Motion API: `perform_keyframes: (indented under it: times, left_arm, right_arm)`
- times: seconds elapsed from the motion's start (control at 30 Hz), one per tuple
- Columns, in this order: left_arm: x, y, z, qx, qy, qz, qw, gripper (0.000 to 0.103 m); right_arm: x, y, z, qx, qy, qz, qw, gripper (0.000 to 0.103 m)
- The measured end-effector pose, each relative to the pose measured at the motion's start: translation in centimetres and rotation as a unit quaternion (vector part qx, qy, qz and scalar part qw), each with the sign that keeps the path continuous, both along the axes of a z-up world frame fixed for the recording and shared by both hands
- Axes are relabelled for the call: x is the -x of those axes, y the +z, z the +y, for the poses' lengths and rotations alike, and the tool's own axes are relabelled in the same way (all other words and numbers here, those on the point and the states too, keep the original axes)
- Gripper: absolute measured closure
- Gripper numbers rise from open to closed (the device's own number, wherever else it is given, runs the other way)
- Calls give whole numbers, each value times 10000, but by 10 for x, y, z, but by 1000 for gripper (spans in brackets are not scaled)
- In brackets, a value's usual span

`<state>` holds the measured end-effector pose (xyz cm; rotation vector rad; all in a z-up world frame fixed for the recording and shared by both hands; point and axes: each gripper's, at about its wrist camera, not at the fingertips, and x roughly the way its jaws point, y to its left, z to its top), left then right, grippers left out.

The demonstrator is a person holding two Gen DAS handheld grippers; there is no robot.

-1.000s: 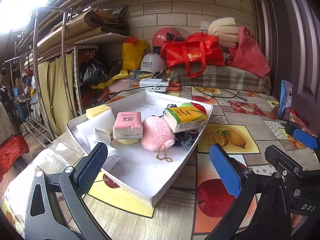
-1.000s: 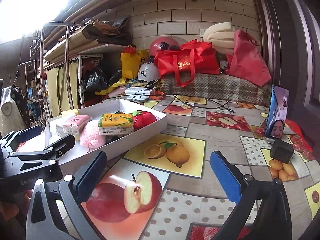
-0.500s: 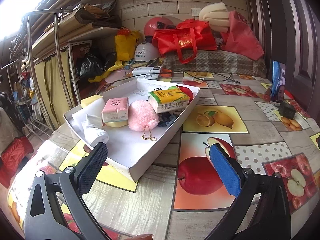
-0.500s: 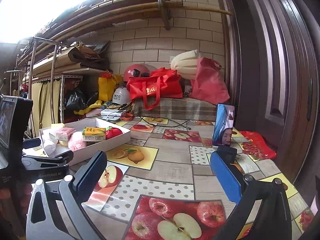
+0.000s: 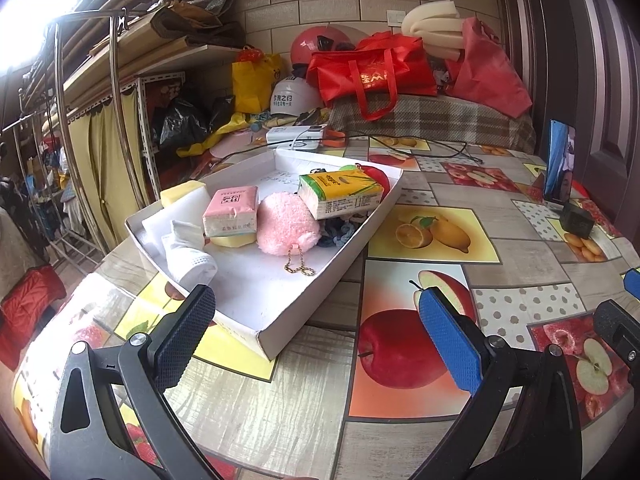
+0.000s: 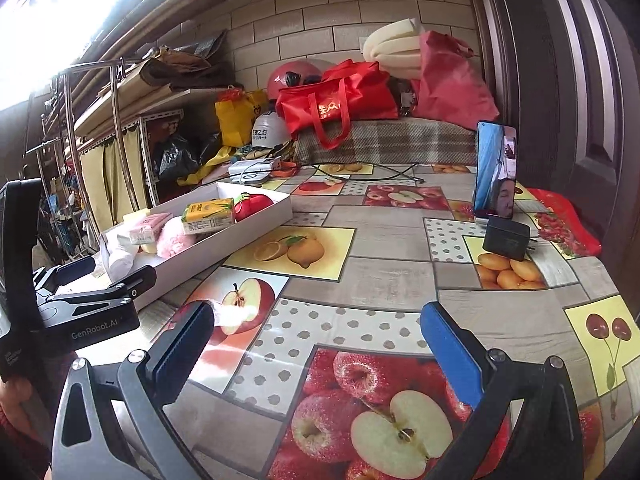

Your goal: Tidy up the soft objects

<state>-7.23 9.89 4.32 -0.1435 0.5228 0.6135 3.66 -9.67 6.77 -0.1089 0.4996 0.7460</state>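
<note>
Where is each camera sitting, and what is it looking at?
Left wrist: on the left gripper, facing the white tray of soft things; both open fingers show.
Right wrist: on the right gripper, facing the fruit-print table and a phone; its open fingers show.
Both share the tray and table.

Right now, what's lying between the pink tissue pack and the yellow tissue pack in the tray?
The pink pom-pom sits between the pink pack and the yellow pack, touching both; the left wrist view shows it best.
</note>
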Motion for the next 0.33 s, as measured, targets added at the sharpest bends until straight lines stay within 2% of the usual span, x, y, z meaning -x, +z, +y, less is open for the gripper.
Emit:
perform_keyframes:
  times: [0.33]
  left_arm:
    - [2, 0, 1, 8, -15, -47, 10000, 0]
  right_arm:
    - [0, 0, 0, 26, 34, 13, 10000, 0]
